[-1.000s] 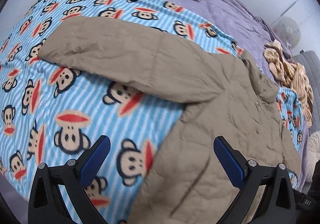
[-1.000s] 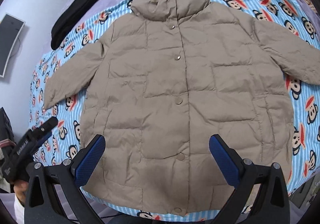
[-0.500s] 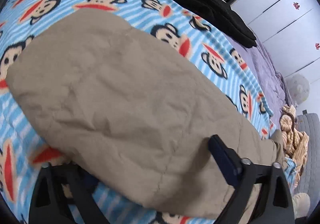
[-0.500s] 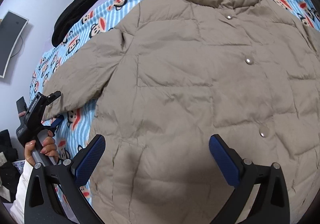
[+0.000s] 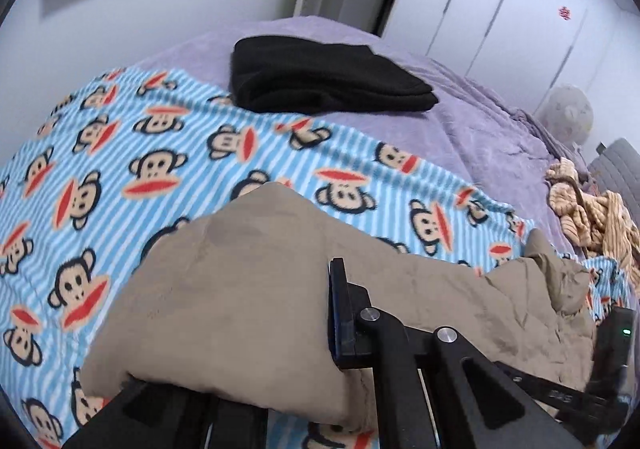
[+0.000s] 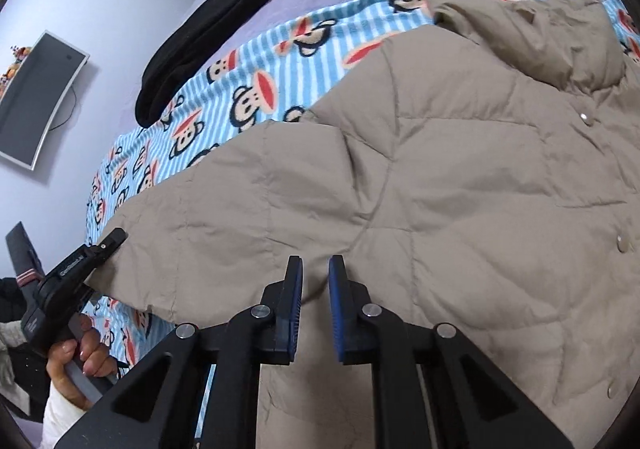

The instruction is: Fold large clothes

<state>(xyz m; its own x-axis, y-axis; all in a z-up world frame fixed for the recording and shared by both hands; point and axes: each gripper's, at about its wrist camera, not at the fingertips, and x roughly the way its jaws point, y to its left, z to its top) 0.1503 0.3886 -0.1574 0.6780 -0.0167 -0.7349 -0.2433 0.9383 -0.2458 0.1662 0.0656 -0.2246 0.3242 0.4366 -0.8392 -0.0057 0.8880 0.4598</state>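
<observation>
Spread over a lilac bed (image 5: 472,129) lies a blue striped monkey-print blanket (image 5: 120,177), and on that blanket the tan padded jacket (image 6: 460,185) lies front up, snaps showing, collar toward the far side. At the blanket's far edge sits a folded black garment (image 5: 324,77); beyond the jacket's collar lies a heap of tan striped knitwear (image 5: 592,217). The left gripper (image 6: 114,239) has just clamped onto the cuff end of the jacket's sleeve (image 5: 240,289), which bulges over its fingers. The right gripper (image 6: 314,273) has just been closing and now pinches a fold of jacket fabric below the armpit.
</observation>
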